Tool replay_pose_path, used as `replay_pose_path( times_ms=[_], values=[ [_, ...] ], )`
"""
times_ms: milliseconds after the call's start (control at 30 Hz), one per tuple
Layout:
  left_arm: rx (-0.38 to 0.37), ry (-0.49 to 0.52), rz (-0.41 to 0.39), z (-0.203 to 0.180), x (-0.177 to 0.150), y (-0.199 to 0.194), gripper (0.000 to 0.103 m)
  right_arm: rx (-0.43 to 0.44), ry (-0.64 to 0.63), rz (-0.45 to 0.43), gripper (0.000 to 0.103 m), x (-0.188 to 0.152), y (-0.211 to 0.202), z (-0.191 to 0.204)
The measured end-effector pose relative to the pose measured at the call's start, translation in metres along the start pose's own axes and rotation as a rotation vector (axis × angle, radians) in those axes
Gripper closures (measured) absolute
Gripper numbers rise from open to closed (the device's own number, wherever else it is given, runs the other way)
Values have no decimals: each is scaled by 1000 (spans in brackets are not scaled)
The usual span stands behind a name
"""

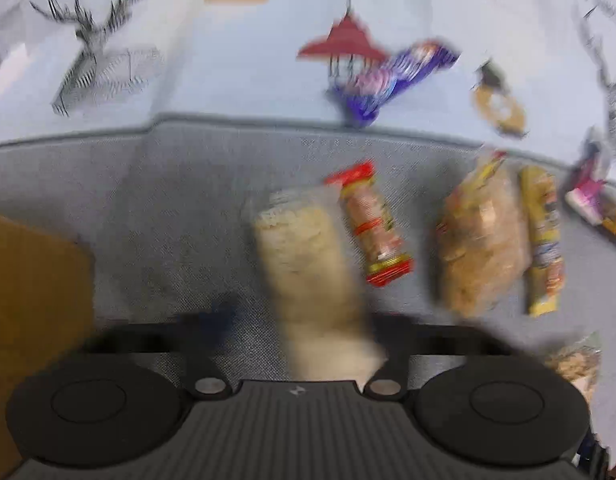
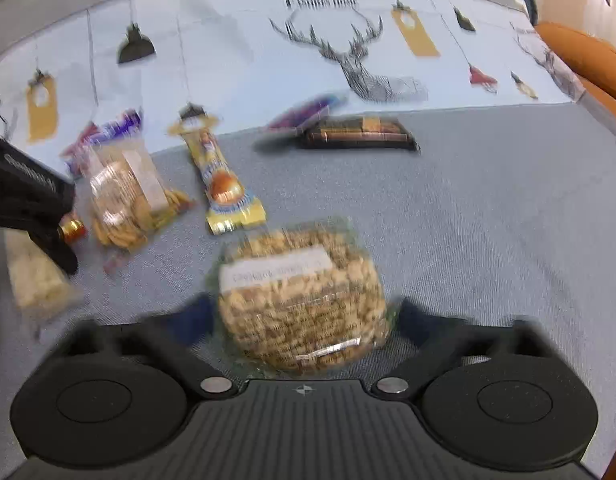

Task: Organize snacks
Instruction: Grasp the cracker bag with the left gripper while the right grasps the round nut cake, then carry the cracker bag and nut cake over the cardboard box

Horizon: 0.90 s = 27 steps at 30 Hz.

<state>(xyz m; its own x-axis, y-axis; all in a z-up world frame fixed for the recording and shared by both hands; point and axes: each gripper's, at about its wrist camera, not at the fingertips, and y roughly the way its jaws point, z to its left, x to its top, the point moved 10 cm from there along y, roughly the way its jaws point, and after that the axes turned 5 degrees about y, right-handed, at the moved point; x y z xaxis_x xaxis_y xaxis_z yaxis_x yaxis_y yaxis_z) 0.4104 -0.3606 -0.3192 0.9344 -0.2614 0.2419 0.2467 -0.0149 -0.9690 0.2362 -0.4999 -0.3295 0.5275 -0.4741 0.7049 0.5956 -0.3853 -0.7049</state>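
We see the round clear bag of peanuts [image 2: 301,300] on the grey mat [image 2: 488,220], soft and crushable, between the right gripper [image 2: 303,316] fingers; contact unclear. The left gripper [image 1: 303,320] straddles the pale puffed-snack bag [image 1: 303,264]; grip unclear through blur. Take both mid-body, gently.

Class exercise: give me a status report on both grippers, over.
Left gripper open around pale cracker bag. Right gripper straddling peanut bag, grip unclear. Red-ended roll close beside cracker bag.
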Motion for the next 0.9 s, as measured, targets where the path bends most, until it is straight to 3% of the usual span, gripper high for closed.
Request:
replay_pose_path(
  times_ms=[267, 367, 467, 633, 800, 900],
  values=[
    [-48, 20, -80, 11, -30, -72, 63, -78, 47, -155, 20, 22, -27, -20],
    [-80, 38, -136, 20, -57, -122, 63, -112, 53, -223, 20, 32, -45, -32],
    [-124, 60, -204, 34, -93, -175, 63, -113, 111, -224, 20, 40, -73, -45],
    [-131, 55, -287, 77, -163, -243, 63, 94, 183, -218, 20, 44, -169, -49],
    [-54, 35, -370, 136, -232, -292, 63, 324, 36, -243, 20, 21, -276, -23],
    [-1, 7, -409, 173, -273, -313, 63, 450, -47, -227, 20, -5, -335, 14]
  ],
)
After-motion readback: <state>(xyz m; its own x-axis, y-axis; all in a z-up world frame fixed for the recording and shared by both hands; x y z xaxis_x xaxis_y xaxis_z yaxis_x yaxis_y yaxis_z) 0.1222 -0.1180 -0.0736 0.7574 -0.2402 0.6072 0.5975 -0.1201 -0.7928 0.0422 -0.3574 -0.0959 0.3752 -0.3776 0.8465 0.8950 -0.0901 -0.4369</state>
